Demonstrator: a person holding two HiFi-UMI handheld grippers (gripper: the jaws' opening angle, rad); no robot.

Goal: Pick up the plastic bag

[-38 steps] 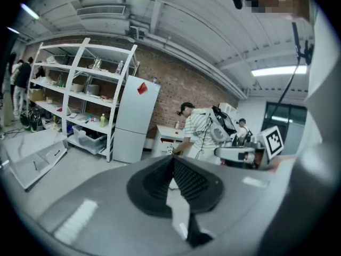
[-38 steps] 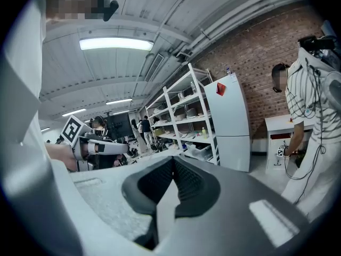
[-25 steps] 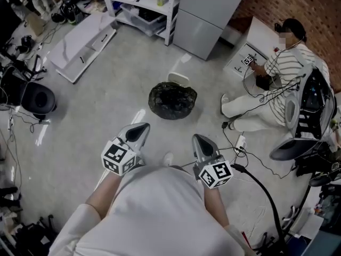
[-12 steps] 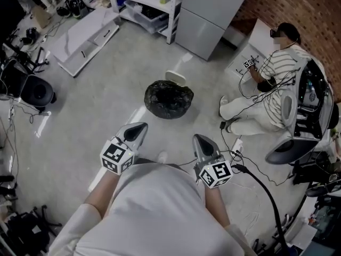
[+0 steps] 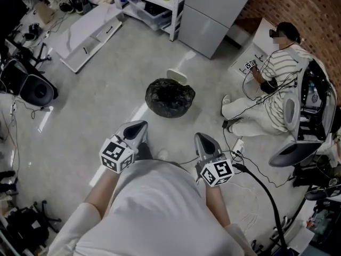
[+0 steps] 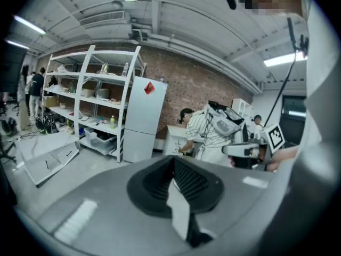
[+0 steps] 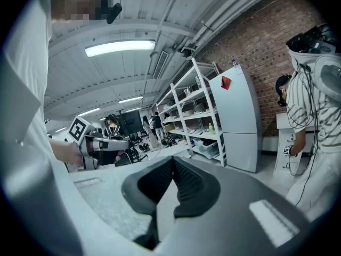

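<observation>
- While both tools are carried low at 6 o'clock in the head view, the left gripper [image 5: 140, 126] and the right gripper [image 5: 202, 138] point toward 12 o'clock, side by side and well apart.
- Jaw state: each gripper view shows ribbed pads pressed together with nothing between them, so both tongs are closed and empty.
- Task object: the black plastic bag [image 5: 170, 97] sits on the floor as a crumpled mound. It lies at 1 o'clock from the left gripper and 11 o'clock from the right, clear of both. Neither gripper view shows it.
- Axis: the mound reads as nearly round, slightly wider from 9 to 3 o'clock. No handle or neck can be made out.
- Judgement: the left gripper looks marginally nearer. Either must travel forward and down, and open its jaws, before a pinch on the film is possible.
- Just behind the bag, at 12 o'clock, lies a small white object [image 5: 177, 77] of unclear kind.
- Surface: bare grey concrete floor [image 5: 106, 95], crossed by a black cable [image 5: 266, 191] at 4 o'clock.
- Room: a seated person [image 5: 269, 92] at 2 o'clock, a grey cabinet [image 5: 213, 15] at 12 o'clock, white shelving [image 5: 173, 12] at 11 o'clock, and a brick wall [image 5: 314, 9] at 1 o'clock.
</observation>
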